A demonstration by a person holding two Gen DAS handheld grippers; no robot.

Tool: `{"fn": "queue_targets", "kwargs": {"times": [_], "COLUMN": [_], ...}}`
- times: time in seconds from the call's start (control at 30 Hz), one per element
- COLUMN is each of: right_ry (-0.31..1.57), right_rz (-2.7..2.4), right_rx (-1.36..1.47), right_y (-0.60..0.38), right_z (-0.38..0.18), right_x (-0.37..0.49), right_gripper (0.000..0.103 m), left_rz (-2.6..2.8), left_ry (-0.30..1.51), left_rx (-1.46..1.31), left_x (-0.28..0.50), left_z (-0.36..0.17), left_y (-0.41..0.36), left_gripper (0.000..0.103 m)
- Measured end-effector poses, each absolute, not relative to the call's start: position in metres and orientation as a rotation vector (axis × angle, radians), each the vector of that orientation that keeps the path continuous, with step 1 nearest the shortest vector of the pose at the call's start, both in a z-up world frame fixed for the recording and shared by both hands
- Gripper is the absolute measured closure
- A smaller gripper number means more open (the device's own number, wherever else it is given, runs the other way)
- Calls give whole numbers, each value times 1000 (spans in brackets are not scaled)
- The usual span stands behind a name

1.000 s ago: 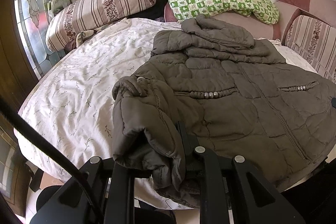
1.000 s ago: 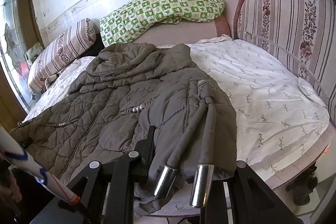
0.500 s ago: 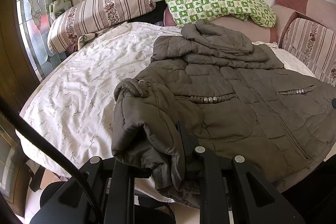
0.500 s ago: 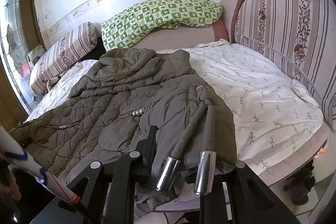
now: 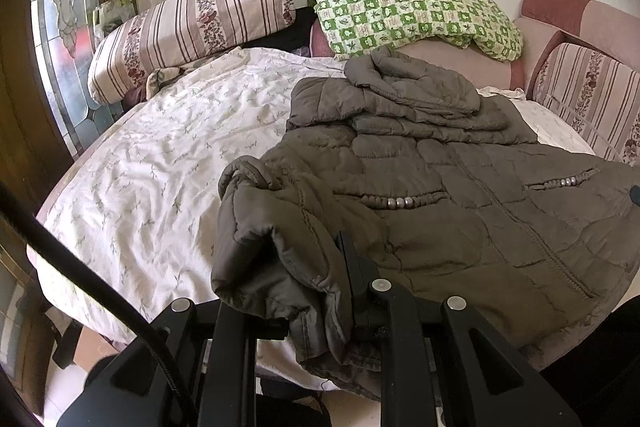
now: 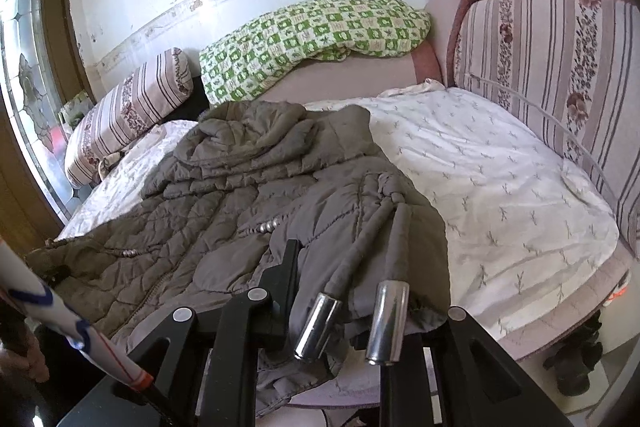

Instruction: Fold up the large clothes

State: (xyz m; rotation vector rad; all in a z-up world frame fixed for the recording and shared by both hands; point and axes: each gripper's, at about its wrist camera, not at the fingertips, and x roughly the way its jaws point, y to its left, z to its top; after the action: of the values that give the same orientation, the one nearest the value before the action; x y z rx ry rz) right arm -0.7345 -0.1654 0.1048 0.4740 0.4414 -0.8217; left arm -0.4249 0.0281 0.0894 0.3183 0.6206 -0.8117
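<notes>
A big brown coat (image 5: 440, 195) is spread on the bed (image 5: 152, 179), filling the middle of both views. Its bottom edge is pinched at lower centre by the left gripper (image 5: 320, 311) and the right gripper (image 6: 340, 323), both jaws clamped on cloth.

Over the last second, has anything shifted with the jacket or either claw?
Nothing has visibly changed. The left claw stays shut on the jacket hem, the right claw on its other corner; the jacket lies as before on the bed.
</notes>
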Motion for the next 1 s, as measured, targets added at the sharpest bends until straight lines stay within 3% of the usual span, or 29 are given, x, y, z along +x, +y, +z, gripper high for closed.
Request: {"fn": "queue_targets", "kwargs": {"times": [0.33,0.7,0.77,0.87,0.93,1.0], "right_ry": [374,351,366,395,420,443], "right_rz": [-787,-748,-748,-759,-772,-799], "right_rx": [501,660,688,737,769,800], "right_y": [-209,-328,-360,-408,-438,-465], "right_z": [158,216,219,214,207,196], "right_x": [-716,-644,-623,-593,-573,-555], "right_gripper": [83,83,83,83,83,83], "left_rz": [-852,-907,-909,-898,-866,-824], "left_ry": [565,611,633,618,577,530], "left_rx": [301,262,244,221,198,204], "left_x": [-399,-313,-293,-262,-242,-226], "left_z": [148,223,229,240,248,253], "left_y": [-3,-105,-123,-152,-167,-179], "left_gripper": [83,77,74,60,43,43]}}
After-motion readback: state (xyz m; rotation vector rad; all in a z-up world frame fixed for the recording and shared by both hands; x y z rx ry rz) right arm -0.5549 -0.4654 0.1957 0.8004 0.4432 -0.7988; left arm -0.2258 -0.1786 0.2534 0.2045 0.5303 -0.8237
